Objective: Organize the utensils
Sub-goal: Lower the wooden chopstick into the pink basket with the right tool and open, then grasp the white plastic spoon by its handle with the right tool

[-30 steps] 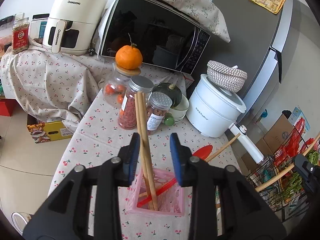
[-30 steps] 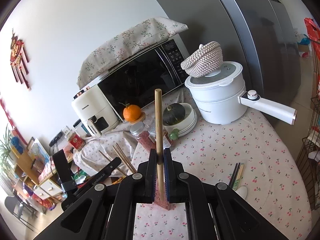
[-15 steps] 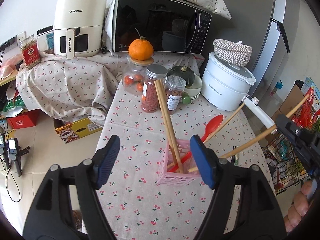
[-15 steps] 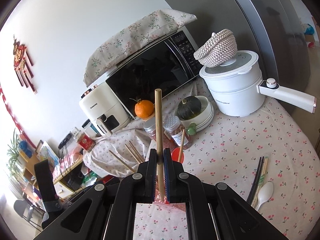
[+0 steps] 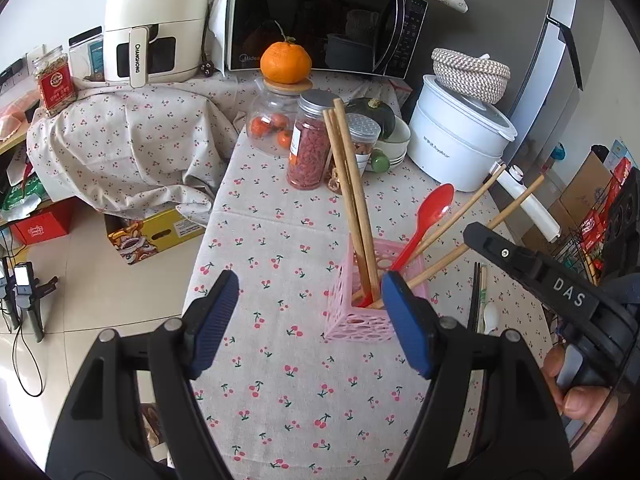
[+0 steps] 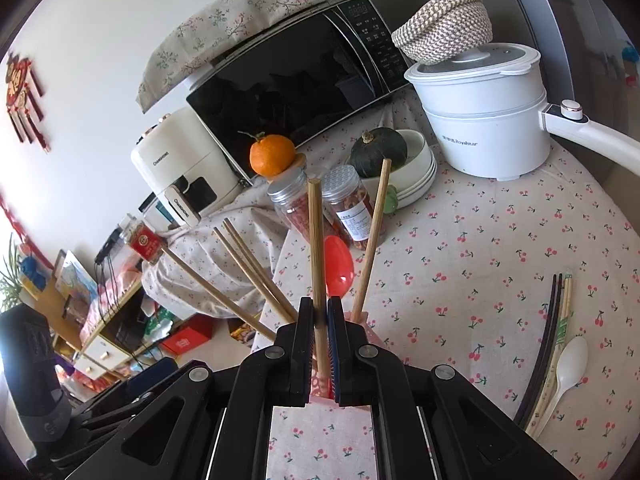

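A pink perforated holder stands on the cherry-print tablecloth. It holds several wooden chopsticks and a red spoon. My left gripper is open and empty, just in front of the holder. My right gripper is shut on a wooden chopstick whose lower end sits in the holder; the gripper also shows in the left wrist view. Black and pale chopsticks and a white spoon lie on the cloth to the right.
Behind the holder stand spice jars, a glass jar with an orange on top, bowls with a green squash, a white electric pot, a microwave and an air fryer. The table edge drops off left.
My left gripper has opened, let go of the pair of chopsticks in the holder, and pulled back. My right gripper has lowered its chopstick into the holder.
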Demonstrator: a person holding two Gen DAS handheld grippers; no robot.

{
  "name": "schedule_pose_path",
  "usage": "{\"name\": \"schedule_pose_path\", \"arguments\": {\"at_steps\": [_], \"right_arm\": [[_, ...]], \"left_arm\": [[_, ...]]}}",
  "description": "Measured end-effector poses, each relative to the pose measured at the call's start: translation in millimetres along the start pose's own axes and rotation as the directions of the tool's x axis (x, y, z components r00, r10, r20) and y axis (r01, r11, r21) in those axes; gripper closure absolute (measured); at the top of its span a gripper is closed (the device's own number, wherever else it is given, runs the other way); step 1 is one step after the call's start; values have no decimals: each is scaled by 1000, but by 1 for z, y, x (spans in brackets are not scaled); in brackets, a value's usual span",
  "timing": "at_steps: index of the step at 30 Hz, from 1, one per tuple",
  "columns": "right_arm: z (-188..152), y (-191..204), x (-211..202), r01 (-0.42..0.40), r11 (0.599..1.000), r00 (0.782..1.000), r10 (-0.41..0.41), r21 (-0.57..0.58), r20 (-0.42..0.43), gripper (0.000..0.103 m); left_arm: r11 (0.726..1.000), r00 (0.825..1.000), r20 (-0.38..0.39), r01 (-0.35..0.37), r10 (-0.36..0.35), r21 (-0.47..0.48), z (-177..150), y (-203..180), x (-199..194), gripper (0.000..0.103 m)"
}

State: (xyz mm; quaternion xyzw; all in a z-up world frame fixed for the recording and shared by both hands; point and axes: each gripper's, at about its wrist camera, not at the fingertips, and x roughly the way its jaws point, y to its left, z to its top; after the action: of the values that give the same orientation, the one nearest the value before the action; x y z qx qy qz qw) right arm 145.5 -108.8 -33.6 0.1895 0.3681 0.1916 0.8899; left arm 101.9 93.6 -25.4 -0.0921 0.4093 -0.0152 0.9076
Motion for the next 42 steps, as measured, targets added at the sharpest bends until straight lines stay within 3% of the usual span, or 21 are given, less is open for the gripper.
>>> {"name": "schedule_pose_path", "arguments": {"at_steps": [4,6,8,12,20,25,34,42], "right_arm": [[-2,-2,5,23,1000,999,-23,-5,-24,86],[-1,-5,0,31,1000,999,-30,5,-10,57],[2,-7,-11,31,999,999,-32,16,23,35],[11,-12,-31,29,999,998,-30,13,60,24],[16,-35,-70,102,994,991,-99,-31,88,14],[8,-54,-81,234,967,971,-227,-102,73,8],[-3,-103,-80,345,936,935,-350,-74,-60,7],[-10,-134,-62,376,924,911,-382,-68,-153,7]], "left_arm": [[1000,1000,-14,11,-11,-2,-2,-1,1,29],[1000,1000,-21,14,-14,2,-3,-1,2,29],[1000,999,-28,19,-19,3,-4,-1,2,27],[999,999,-40,37,-37,-2,-6,-1,3,24],[997,994,-87,72,-73,-9,-19,-4,6,19],[998,990,-129,61,-58,15,-32,-12,12,16],[994,983,-172,79,-64,81,-52,-40,21,16],[981,968,-243,103,-62,162,-71,-69,39,16]]}}
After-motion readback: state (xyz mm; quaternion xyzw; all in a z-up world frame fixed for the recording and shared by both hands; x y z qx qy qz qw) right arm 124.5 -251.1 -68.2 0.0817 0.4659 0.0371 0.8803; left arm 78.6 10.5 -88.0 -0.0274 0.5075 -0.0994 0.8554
